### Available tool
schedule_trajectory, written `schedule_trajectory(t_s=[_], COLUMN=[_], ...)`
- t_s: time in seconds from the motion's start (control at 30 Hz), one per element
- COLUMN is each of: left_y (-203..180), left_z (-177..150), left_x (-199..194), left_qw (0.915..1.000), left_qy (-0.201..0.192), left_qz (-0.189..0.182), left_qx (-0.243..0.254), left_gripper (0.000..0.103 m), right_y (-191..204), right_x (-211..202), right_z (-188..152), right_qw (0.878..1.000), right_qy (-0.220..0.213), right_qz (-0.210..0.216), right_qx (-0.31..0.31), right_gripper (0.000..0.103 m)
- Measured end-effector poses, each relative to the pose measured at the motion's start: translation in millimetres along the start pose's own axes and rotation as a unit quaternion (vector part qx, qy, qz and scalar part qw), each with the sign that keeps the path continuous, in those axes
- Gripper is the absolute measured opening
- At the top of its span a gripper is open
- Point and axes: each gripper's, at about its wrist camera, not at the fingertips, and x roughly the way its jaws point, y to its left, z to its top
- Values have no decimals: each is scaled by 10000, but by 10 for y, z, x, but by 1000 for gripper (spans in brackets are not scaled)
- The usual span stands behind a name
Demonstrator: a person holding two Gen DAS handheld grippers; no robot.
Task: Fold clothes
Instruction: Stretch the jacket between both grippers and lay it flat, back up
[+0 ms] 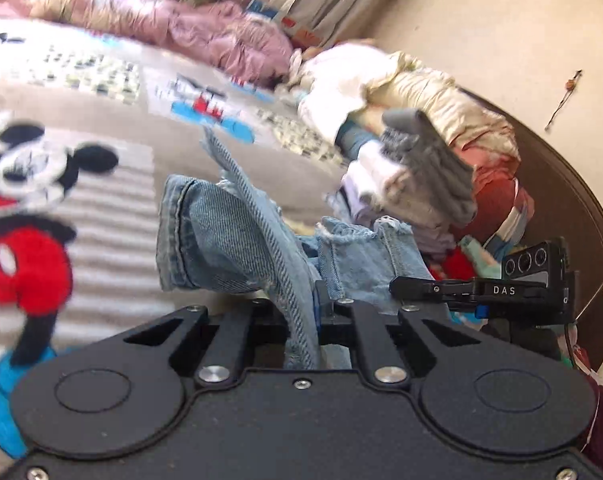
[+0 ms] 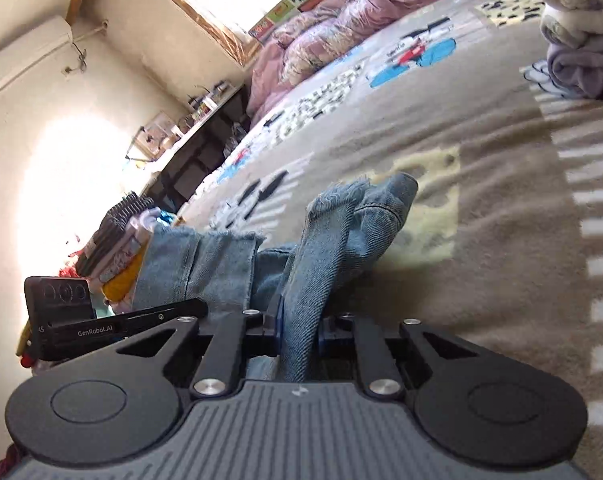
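A pair of light blue jeans [image 1: 237, 240] with frayed hems is held up over a beige Mickey Mouse bedspread [image 1: 101, 216]. My left gripper [image 1: 305, 312] is shut on a fold of the denim. My right gripper [image 2: 301, 320] is shut on another fold of the same jeans [image 2: 325, 240], close beside the left one. Each gripper's body shows in the other's view: the right one in the left wrist view [image 1: 501, 292], the left one in the right wrist view [image 2: 101, 324]. The fingertips are hidden by cloth.
A pile of clothes [image 1: 413, 152] lies on the bed by the dark headboard [image 1: 561, 208]. A pink quilt [image 1: 189, 20] runs along the window side. Folded clothes [image 2: 581, 52] sit at the right wrist view's upper right; a dark shelf [image 2: 197, 148] stands by the wall.
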Motion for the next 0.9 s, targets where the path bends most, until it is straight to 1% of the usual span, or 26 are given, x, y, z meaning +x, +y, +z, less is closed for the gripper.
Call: schedule_trajectory(t_s=[0.03, 0.07, 0.1, 0.13, 0.17, 0.2, 0.23, 0.27, 0.3, 0.33, 0.43, 0.6, 0.67, 0.73, 0.8, 0.83, 0.9], left_y=[-33, -43, 30, 111, 198, 298, 355, 373, 389, 406, 387, 5, -174, -351, -508, -580, -677], left_z=[121, 231, 279, 248, 201, 92, -14, -99, -165, -202, -275, -585, -759, -932, -1100, -1185, -1354], left_x=[-46, -62, 31, 145, 247, 293, 287, 249, 178, 95, -129, -478, -587, -692, -757, -786, -837], left_qw=[9996, 9985, 9963, 9943, 9920, 9918, 9911, 9895, 9876, 9865, 9851, 9846, 9838, 9827, 9794, 9771, 9723], left_qy=[-230, -448, -549, -380, -188, 53, 184, 269, 305, 282, 148, 117, 188, 267, 384, 432, 522], left_qz=[110, 281, 660, 989, 1251, 1268, 1288, 1387, 1507, 1561, 1508, 1402, 1456, 1515, 1712, 1829, 1985], left_qx=[75, 124, 87, 78, 28, -155, -283, -307, -323, -419, -816, -1034, -1031, -1027, -1000, -997, -1116], left_gripper=[9, 27, 56, 63, 62, 60, 60, 60, 60, 60, 60, 61, 62, 65, 67, 67, 69], right_y=[73, 129, 123, 71, 20, -63, -178, -293, -348, -345, -314, -77, 109, 322, 576, 659, 739], right_x=[-74, -126, -133, -117, -101, -92, -90, -89, -108, -148, -263, -412, -485, -577, -674, -713, -789], right_z=[98, 183, 225, 239, 254, 239, 196, 152, 114, 79, -42, -388, -572, -775, -1030, -1152, -1399], right_qw=[9995, 9978, 9951, 9922, 9882, 9869, 9884, 9888, 9883, 9877, 9855, 9854, 9860, 9862, 9838, 9811, 9755], right_qy=[-297, -632, -888, -1028, -1166, -1157, -1000, -843, -767, -772, -781, -728, -670, -609, -504, -459, -256], right_qz=[51, -69, -366, -671, -976, -1124, -1116, -1107, -1145, -1230, -1440, -1434, -1474, -1529, -1715, -1860, -2180], right_qx=[-75, -168, -214, -197, -180, -29, 256, 540, 650, 586, 443, 552, 405, 180, -164, -282, -158], right_gripper=[16, 18, 23, 56, 81, 82, 81, 81, 81, 81, 81, 81, 81, 82, 85, 89, 90])
